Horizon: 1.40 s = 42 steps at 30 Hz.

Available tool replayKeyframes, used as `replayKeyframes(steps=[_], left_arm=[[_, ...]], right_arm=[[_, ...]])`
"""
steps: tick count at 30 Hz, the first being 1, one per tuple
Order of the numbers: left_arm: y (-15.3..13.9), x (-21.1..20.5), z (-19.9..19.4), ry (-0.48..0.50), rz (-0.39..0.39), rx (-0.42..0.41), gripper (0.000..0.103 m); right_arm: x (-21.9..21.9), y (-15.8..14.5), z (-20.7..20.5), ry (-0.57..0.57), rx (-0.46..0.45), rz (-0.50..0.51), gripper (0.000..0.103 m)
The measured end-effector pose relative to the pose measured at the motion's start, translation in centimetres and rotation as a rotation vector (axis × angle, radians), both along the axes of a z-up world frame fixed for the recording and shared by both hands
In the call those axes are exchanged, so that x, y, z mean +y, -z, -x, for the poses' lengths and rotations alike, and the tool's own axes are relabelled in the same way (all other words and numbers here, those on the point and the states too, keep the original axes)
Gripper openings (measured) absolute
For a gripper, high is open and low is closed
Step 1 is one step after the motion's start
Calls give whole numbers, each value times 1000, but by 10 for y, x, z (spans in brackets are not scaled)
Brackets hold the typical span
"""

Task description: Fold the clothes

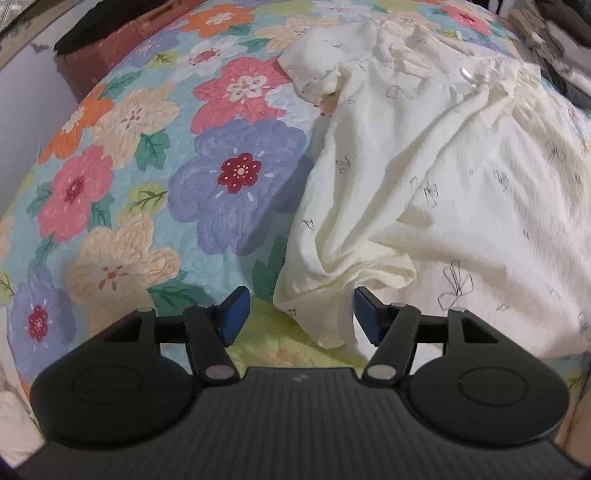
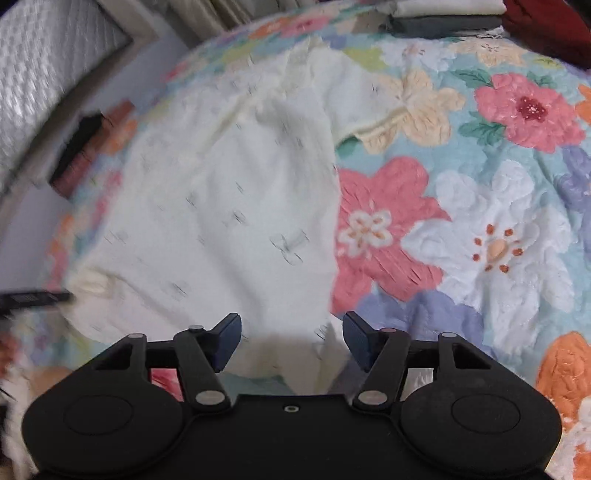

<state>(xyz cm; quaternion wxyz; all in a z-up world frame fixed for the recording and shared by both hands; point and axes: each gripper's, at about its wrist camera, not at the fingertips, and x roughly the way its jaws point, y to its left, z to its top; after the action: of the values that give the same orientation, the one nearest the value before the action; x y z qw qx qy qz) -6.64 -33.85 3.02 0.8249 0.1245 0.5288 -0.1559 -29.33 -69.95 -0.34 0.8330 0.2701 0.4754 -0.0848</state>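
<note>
One cream garment (image 1: 424, 192) on floral quilt (image 1: 155, 155)

Right wrist view smeared by motion blur: small dark prints on the cream garment (image 2: 229, 206) unreadable there, and its left hem fades into the bedspread (image 2: 480, 229). Dark flat object (image 2: 33, 297) at left edge cut off, can't identify. Folded stack (image 2: 443, 16) at top edge cropped, item count unclear. Left wrist view: garment (image 1: 424, 177) runs off the right edge, full outline not visible; its near corner drops behind the gripper body. Reddish-brown box (image 1: 107, 55) top left partly cut off, with something dark on it, unidentifiable. Clutter top right (image 1: 554, 48) too blurred to tell.
</note>
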Motion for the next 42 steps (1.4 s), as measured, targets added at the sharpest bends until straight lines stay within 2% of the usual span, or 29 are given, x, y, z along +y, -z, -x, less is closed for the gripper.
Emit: replayKeyframes(steps=[4,6,7,8,9,10,12,15,17,19,20,23,25,28,35,38,40,42], left_arm=[[5,-8,7,58,-24,-36,72],[13,-11,5,72,-39,-36,72],[17,-11,3,69,-47,-42,62],[19,-10,1,58,-52,-57,48],[20,-8,-1,42,-52,-72,6],[19,-4,-3,18,-42,-80,2],[8,10,-2,-35,12,-112,2],[-22,35,14,-114,79,-194,3],[-41,57,28,-164,183,-213,5],[-45,75,36,-185,283,-174,17],[-42,78,38,-186,282,-145,20],[-27,78,39,-187,198,-98,23],[-21,78,40,-194,170,-87,30],[-23,76,41,-189,170,-102,44],[-46,58,42,-161,166,-173,51],[-61,53,50,-158,169,-226,52],[-70,53,55,-160,180,-260,59],[-76,53,57,-167,189,-278,62]], right_arm=[[10,28,-13,-41,89,-45,71],[18,36,-21,-50,121,10,72],[21,40,-25,-66,129,16,68],[23,39,-27,-89,99,13,41],[26,33,-27,-122,48,8,6],[28,26,-26,-151,-4,8,6],[30,-1,-13,-175,-110,39,6],[20,-51,19,-157,-258,26,6],[13,-78,40,-147,-325,9,6],[14,-96,52,-155,-316,64,6],[19,-96,53,-152,-278,103,6],[25,-78,48,-144,-117,198,6],[26,-64,43,-147,-44,184,6],[29,-59,38,-162,-26,163,8],[41,-55,30,-178,28,278,9],[38,-63,36,-186,-13,249,9],[34,-74,43,-183,-58,228,9],[31,-79,43,-177,-55,268,9]])
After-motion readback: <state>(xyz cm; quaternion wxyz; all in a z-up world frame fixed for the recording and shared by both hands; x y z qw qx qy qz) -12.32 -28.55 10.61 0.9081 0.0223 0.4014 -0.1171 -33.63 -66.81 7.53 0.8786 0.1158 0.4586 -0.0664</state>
